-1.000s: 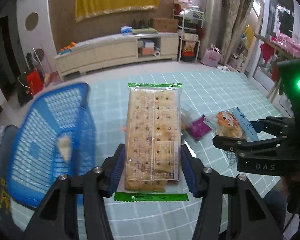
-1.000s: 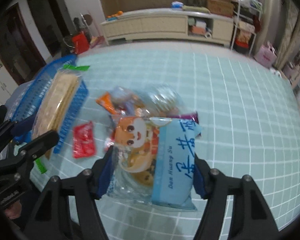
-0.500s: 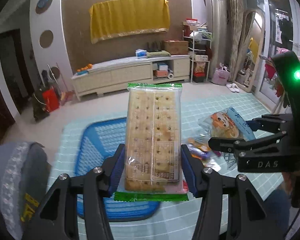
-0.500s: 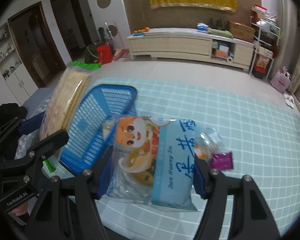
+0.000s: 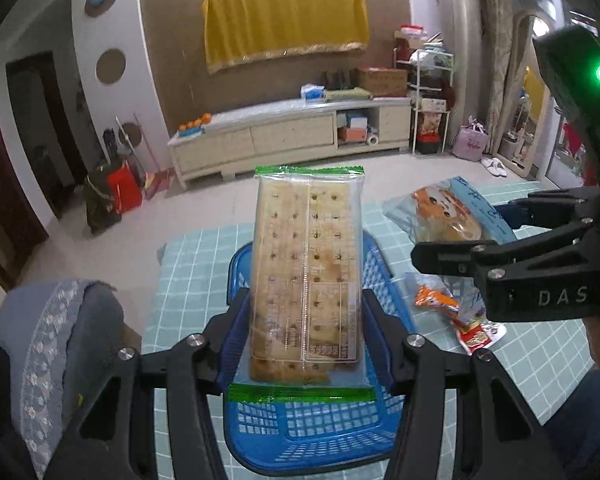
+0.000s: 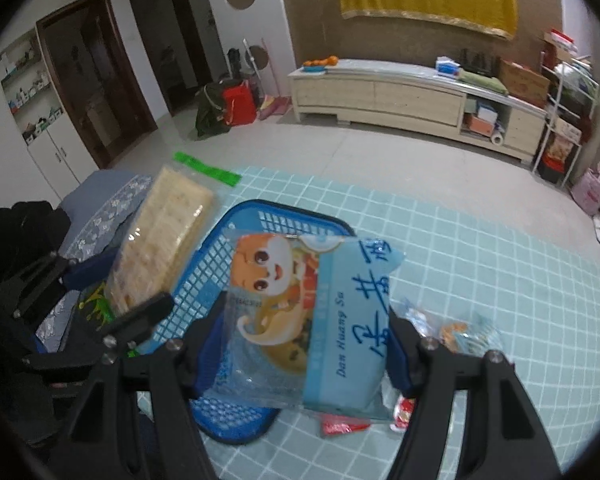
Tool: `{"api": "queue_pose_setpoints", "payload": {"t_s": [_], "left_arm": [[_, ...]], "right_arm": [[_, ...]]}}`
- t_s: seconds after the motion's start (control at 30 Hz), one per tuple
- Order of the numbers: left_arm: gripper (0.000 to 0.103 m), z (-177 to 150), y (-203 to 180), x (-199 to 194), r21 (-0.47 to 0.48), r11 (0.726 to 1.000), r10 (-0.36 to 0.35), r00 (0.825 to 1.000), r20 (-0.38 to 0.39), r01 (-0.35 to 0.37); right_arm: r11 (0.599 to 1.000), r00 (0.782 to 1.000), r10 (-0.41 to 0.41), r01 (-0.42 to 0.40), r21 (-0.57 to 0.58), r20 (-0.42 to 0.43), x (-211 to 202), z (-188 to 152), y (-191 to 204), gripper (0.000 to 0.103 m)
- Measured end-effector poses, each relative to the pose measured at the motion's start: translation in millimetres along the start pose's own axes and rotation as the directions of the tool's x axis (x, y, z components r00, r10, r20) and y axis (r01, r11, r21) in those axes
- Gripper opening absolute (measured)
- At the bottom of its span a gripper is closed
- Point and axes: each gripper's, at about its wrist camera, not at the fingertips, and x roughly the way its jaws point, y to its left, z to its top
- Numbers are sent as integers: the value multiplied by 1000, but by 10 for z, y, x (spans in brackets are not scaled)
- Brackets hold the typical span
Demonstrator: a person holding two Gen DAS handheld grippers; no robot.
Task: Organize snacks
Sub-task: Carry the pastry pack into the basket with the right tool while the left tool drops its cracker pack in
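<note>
Left wrist view: left tongs [image 5: 304, 332] are gripping a cracker pack [image 5: 306, 268] above the blue basket [image 5: 312, 436] at lower centre; right tongs [image 6: 304, 344] are clamping a blue snack bag [image 6: 320, 320]. Nothing visible is lying in the basket yet; small packets [image 5: 456, 312] are waiting on the worktop [image 5: 540, 356], right.

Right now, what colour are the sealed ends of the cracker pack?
Green, on both ends of the clear cracker pack; the left wrist view shows it best.
</note>
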Motion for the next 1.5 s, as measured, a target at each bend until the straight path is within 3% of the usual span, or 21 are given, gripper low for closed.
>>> {"api": "queue_pose_setpoints", "payload": {"t_s": [0.2, 0.67, 0.8, 0.83, 0.87, 0.9, 0.97, 1.5], "left_arm": [[51, -65, 208, 315, -35, 999, -30, 998, -58, 28], [51, -93, 375, 728, -51, 998, -41, 992, -115, 35], [52, -123, 348, 811, -9, 1000, 1, 992, -124, -2], [56, -131, 341, 821, -4, 1000, 3, 992, -126, -4], [59, -133, 335, 833, 1, 1000, -2, 992, -130, 2], [68, -152, 342, 814, 6, 1000, -5, 992, -127, 6], [78, -165, 310, 771, 25, 1000, 4, 994, -109, -1], [81, -79, 143, 363, -9, 998, -63, 995, -71, 62]], "right_arm": [[998, 997, -21, 17, -59, -72, 432, 76, 136, 71], [997, 990, -33, 22, -80, -135, 900, 197, 195, 71], [996, 989, -58, 47, -82, -139, 975, 197, 176, 75], [995, 989, -76, 65, -82, -130, 967, 186, 166, 78], [994, 990, -85, 75, -83, -116, 957, 184, 172, 88], [993, 991, -92, 84, -85, -98, 934, 183, 176, 94], [990, 992, -109, 104, -92, -61, 849, 155, 172, 96], [990, 991, -120, 124, 59, -64, 285, -160, -144, 98]]}}
